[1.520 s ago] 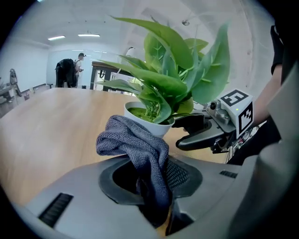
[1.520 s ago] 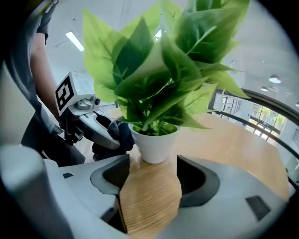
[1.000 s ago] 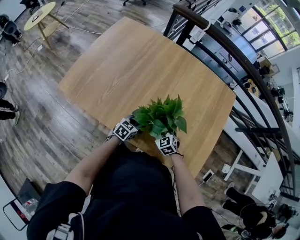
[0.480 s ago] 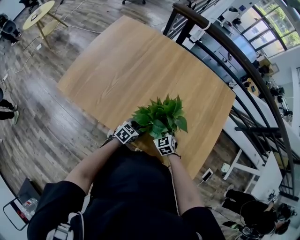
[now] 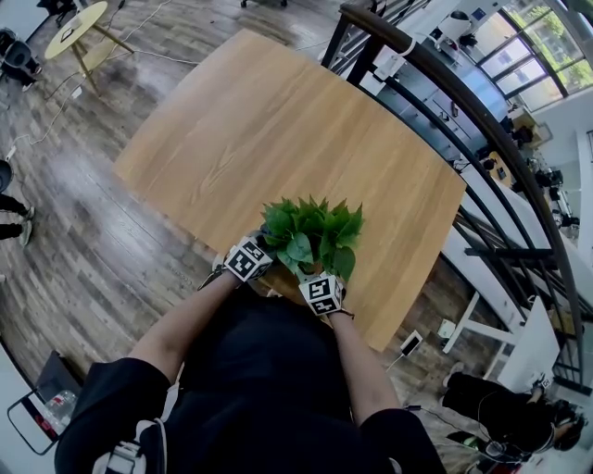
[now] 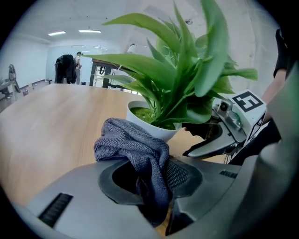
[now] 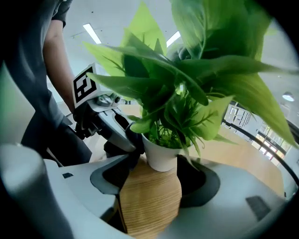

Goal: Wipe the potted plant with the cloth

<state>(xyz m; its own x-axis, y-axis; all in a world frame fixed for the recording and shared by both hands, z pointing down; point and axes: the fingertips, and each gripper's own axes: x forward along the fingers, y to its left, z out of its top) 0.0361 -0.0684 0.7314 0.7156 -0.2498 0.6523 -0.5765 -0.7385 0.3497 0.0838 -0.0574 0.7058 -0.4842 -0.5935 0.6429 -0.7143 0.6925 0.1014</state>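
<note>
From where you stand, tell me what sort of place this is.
Probably an open-plan office or lab: a large wooden table on plank flooring, a dark curved railing beside it, and ceiling strip lights overhead.

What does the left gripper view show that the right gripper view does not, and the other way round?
Only the left gripper view: the grey cloth clamped in the left gripper's jaws, and people standing far off. Only the right gripper view: bare table between the right gripper's open jaws, the pot at their tips, and a railing. Both: the plant in its white pot, the wooden table, and the other gripper beside the pot.
</note>
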